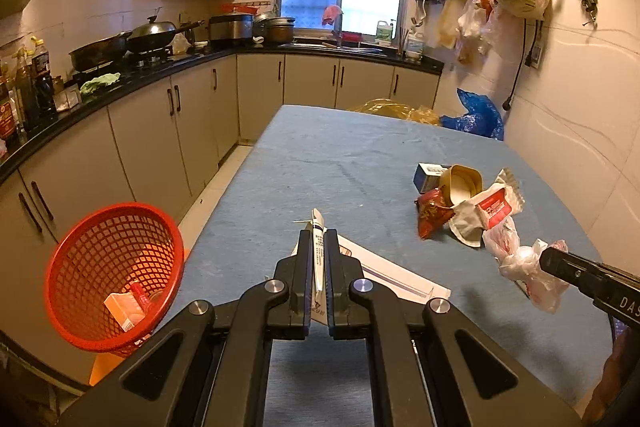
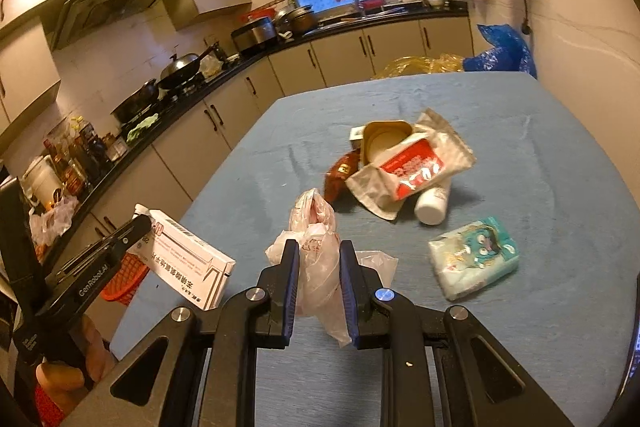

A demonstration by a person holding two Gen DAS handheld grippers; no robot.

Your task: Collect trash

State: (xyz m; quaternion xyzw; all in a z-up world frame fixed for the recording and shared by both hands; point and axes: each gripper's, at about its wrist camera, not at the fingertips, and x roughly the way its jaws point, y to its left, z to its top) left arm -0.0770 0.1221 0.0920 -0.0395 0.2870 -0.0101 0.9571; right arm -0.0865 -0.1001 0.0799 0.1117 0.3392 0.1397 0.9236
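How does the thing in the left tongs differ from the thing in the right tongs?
The left tongs grip a flat white medicine box, stiff, with straight edges and printed text. The right tongs grip a crumpled plastic bag, soft, translucent and shapeless. The box leaves the left jaws almost touching; the bag keeps the right jaws further apart. Both are lifted off the blue table.
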